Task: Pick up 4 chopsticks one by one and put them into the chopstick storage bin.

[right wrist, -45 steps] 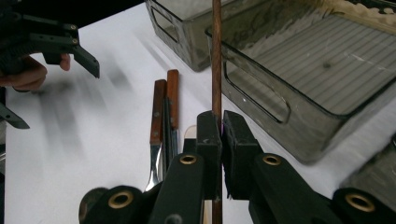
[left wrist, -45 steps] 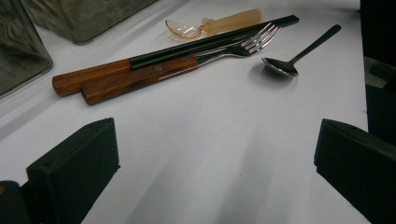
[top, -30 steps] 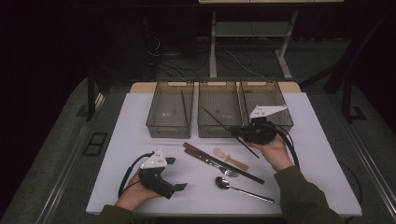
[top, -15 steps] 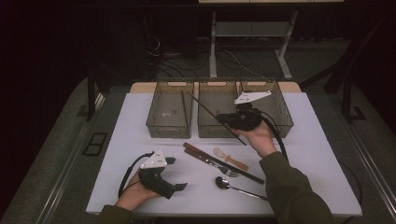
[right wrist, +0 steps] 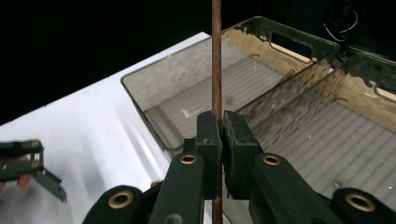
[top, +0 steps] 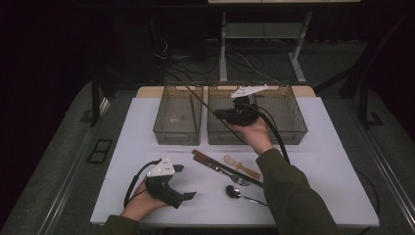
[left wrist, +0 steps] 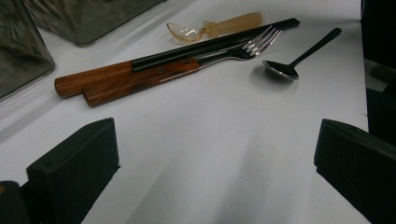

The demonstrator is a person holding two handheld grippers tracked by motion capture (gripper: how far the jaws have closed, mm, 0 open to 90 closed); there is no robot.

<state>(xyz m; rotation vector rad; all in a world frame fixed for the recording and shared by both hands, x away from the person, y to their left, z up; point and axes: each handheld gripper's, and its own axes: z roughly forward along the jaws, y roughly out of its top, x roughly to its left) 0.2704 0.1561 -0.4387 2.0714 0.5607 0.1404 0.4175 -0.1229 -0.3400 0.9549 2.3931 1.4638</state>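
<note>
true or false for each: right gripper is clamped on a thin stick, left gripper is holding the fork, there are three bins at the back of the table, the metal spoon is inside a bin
1. The right gripper is clamped on a thin brown stick. True.
2. The left gripper holds the fork. False: its jaws stand open over bare table, apart from the fork.
3. Three bins stand at the back. True.
4. The metal spoon lies inside a bin. False: it lies on the white table.
</note>
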